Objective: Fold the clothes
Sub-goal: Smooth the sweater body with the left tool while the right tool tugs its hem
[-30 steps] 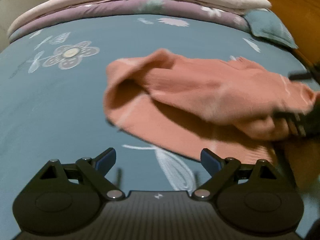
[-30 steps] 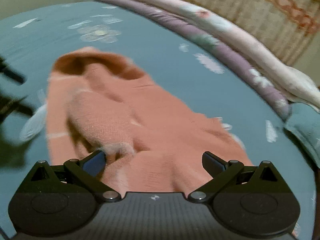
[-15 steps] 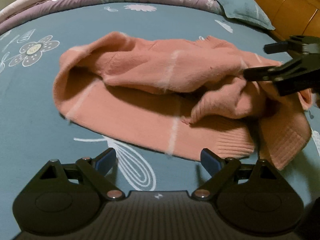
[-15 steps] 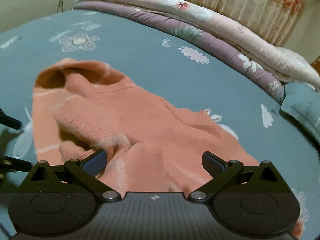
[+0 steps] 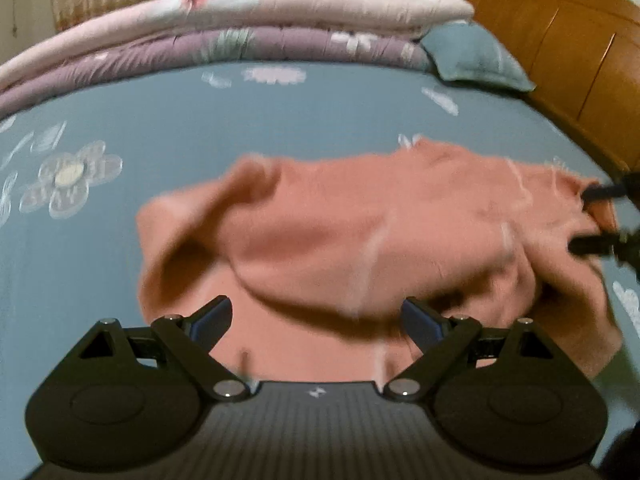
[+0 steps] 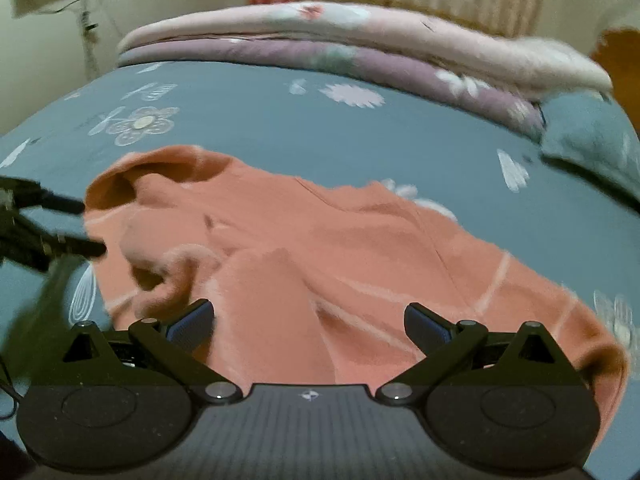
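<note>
Both claws hang low over the bed (image 5: 280,120), probably because the garment needs straightening before any fold can be made. The left claw (image 5: 316,320) has its fingers spread wide and grips nothing; the salmon sweater (image 5: 360,216) lies directly ahead of it and partly under it, reaching across to its right. The right claw (image 6: 308,320) is likewise wide open and empty, with the sweater (image 6: 320,248) spread just in front of it and running off to its left, where the left claw shows at the garment's far edge. It appears the two are placed at opposite ends so that each can take one side. The sweater is a soft pinkish-orange knit with thin pale stripes, lying rumpled in loose humps with one edge turned up, not yet flat. Beyond both claws, folded quilts (image 6: 360,40) are stacked along the far side of the bed.
</note>
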### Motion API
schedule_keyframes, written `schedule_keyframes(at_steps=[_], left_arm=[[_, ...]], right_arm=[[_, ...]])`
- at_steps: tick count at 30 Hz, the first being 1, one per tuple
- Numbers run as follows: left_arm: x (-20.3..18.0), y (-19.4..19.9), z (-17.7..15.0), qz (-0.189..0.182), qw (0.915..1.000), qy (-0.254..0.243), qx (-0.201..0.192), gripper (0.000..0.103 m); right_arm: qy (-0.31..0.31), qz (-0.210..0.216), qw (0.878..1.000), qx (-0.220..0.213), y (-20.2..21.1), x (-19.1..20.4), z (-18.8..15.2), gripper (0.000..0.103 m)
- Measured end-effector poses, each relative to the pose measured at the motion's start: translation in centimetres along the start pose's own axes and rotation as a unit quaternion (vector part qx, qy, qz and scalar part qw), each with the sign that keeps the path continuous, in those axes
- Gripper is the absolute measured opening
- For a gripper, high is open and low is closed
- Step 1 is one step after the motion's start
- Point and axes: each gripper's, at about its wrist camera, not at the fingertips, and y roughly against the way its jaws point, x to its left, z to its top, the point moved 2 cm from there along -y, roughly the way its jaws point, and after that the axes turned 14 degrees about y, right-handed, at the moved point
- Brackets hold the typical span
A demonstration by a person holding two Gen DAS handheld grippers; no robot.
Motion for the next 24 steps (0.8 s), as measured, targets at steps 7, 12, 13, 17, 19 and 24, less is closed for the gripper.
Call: schedule_keyframes(at_steps=[7,12,13,17,19,24], left_arm=[[-0.2,-2.3,5.2,-0.079,0.9960,-0.038,0.015,0.092],[0.2,-6.1,10.7,-0.079,0.9952,-0.056,0.015,0.092],[0.6,-7.1,11.7,-0.069,0.9958,-0.059,0.015,0.092],[2.8,-11.8,13.6,-0.045,0.9946,-0.046,0.082,0.092],[3.1,-13.0,13.6,-0.066,0.9911,-0.032,0.111,0.091],[3.6,-15.9,13.3,-0.122,0.9757,0.005,0.182,0.091]], right_arm=[[-0.035,-0.024,0.999,0.013,0.5,-1.1,-0.7,0.103],[-0.066,-0.043,0.997,0.020,0.9,-2.5,-1.7,0.103],[-0.069,-0.045,0.996,0.024,0.9,-2.8,-2.0,0.103],[-0.061,-0.054,0.996,0.035,0.8,-3.3,-3.0,0.103],[-0.065,-0.058,0.996,0.036,0.6,-3.9,-3.4,0.103],[-0.085,-0.038,0.995,0.033,-0.7,-5.3,-3.9,0.103]])
